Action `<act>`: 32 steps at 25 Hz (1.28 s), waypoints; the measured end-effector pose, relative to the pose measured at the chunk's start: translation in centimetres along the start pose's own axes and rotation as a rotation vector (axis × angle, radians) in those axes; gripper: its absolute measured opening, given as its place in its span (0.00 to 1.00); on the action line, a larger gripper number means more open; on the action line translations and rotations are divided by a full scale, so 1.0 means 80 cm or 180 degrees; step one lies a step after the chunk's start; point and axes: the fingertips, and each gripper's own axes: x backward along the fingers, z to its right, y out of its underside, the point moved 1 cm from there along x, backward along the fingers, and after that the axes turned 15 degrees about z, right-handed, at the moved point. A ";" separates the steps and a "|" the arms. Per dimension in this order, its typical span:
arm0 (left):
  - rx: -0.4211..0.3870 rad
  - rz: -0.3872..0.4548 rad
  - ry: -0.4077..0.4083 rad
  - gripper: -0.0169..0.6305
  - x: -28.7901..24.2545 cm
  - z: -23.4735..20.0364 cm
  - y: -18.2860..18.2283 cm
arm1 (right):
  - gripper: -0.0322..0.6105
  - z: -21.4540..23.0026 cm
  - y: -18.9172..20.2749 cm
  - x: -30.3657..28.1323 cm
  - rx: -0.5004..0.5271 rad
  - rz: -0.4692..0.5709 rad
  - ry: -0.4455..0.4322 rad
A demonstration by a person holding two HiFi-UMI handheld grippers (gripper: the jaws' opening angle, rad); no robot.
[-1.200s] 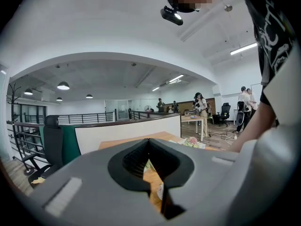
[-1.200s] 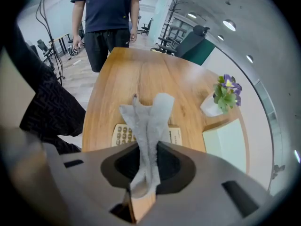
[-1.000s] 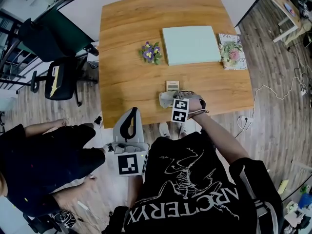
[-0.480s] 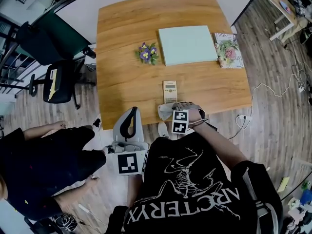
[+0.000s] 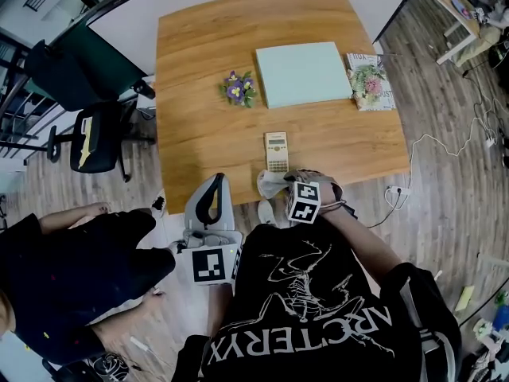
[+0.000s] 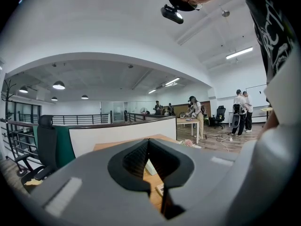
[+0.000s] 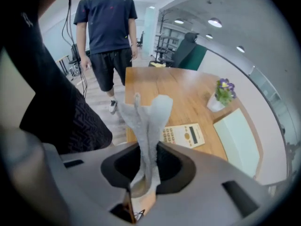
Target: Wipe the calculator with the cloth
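Observation:
The beige calculator (image 5: 276, 151) lies flat near the front edge of the wooden table (image 5: 199, 134). Just in front of it, at the table's edge, hangs the grey cloth (image 5: 273, 183), with my right gripper (image 5: 283, 185) shut on it. In the right gripper view the cloth (image 7: 149, 119) stands up out of the closed jaws, and the calculator (image 7: 184, 135) shows beyond it, apart from the cloth. My left gripper (image 5: 215, 181) is held off the table at its front left corner. It is shut with nothing between its jaws (image 6: 148, 141).
A pale green board (image 5: 304, 74) lies at the back of the table, with a small flower pot (image 5: 238, 88) to its left and a magazine (image 5: 369, 82) to its right. An office chair (image 5: 95, 138) and another person (image 5: 71, 253) are on the floor at the left.
My right gripper has drawn the cloth back off the calculator toward the table's front edge, so the whole calculator now shows. The left gripper has stayed in place.

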 end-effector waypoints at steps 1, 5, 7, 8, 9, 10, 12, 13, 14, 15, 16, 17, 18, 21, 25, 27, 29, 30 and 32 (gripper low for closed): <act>0.0000 -0.0001 -0.0004 0.04 0.000 -0.001 0.000 | 0.18 0.009 -0.006 0.013 -0.0140 0.0126 0.0115; -0.0010 0.0025 0.0002 0.04 -0.002 -0.001 -0.002 | 0.18 0.069 -0.032 0.086 -0.0840 0.0858 0.0745; -0.0013 0.0018 0.0015 0.04 -0.004 -0.001 -0.001 | 0.18 0.101 -0.048 0.129 -0.1081 0.1284 0.1049; -0.0016 0.0019 0.0022 0.04 -0.005 0.000 -0.001 | 0.18 0.114 -0.058 0.152 -0.1144 0.1482 0.1195; -0.0018 0.0025 0.0031 0.04 -0.006 0.000 -0.002 | 0.18 0.127 -0.067 0.175 -0.1161 0.1663 0.1337; -0.0018 0.0034 0.0042 0.04 -0.008 0.001 -0.003 | 0.18 0.137 -0.077 0.199 -0.1141 0.1830 0.1479; -0.0006 0.0058 0.0064 0.04 -0.012 0.002 -0.007 | 0.18 0.152 -0.096 0.246 -0.1046 0.2146 0.1756; 0.0010 0.0072 0.0070 0.04 -0.014 0.002 -0.010 | 0.18 0.156 -0.105 0.270 -0.0999 0.2303 0.1884; 0.0037 0.0081 0.0071 0.04 -0.017 0.001 -0.012 | 0.18 0.158 -0.113 0.293 -0.0965 0.2457 0.2003; 0.0074 0.0084 0.0067 0.04 -0.018 -0.001 -0.015 | 0.18 0.159 -0.120 0.315 -0.0948 0.2602 0.2116; 0.0103 0.0098 0.0063 0.04 -0.020 -0.003 -0.017 | 0.18 0.160 -0.124 0.336 -0.0946 0.2730 0.2228; 0.0104 0.0134 0.0063 0.04 -0.022 -0.005 -0.020 | 0.18 0.161 -0.126 0.354 -0.0957 0.2835 0.2338; 0.0085 0.0169 0.0064 0.04 -0.024 -0.008 -0.022 | 0.18 0.163 -0.126 0.369 -0.0970 0.2911 0.2442; 0.0035 0.0182 0.0059 0.04 -0.026 -0.012 -0.023 | 0.18 0.166 -0.121 0.396 -0.0979 0.3013 0.2657; 0.0007 0.0185 0.0065 0.04 -0.030 -0.011 -0.023 | 0.18 0.166 -0.119 0.405 -0.0954 0.3051 0.2715; -0.0002 0.0189 0.0063 0.04 -0.030 -0.011 -0.024 | 0.18 0.165 -0.120 0.406 -0.0957 0.3068 0.2707; -0.0011 0.0185 0.0066 0.04 -0.030 -0.010 -0.025 | 0.18 0.165 -0.121 0.407 -0.0974 0.3089 0.2697; -0.0016 0.0185 0.0070 0.04 -0.030 -0.010 -0.025 | 0.18 0.165 -0.122 0.407 -0.0980 0.3101 0.2695; -0.0025 0.0195 0.0077 0.04 -0.031 -0.009 -0.026 | 0.18 0.165 -0.123 0.407 -0.0987 0.3134 0.2691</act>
